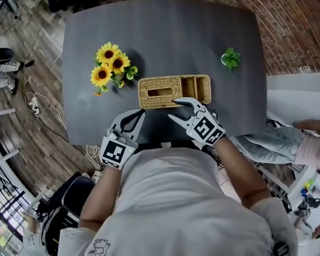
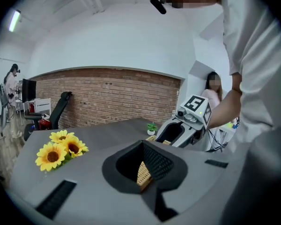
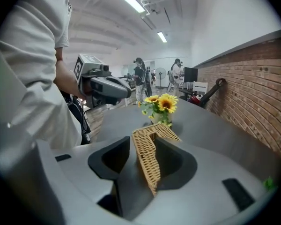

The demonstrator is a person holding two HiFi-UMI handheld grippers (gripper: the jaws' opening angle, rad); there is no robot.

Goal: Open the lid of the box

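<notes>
Now the box (image 1: 173, 91) sits on the table (image 1: 165, 36), its near edge between the parted fingers of the right gripper (image 1: 173, 108); the left gripper (image 1: 142, 111) is closed, empty. Pinching wall, not lid (image 1: 159, 92), could drag it.

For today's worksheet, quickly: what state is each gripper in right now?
Left gripper: fingers closed, holding nothing.
Right gripper: fingers open, wicker box edge between them, not gripped.
</notes>
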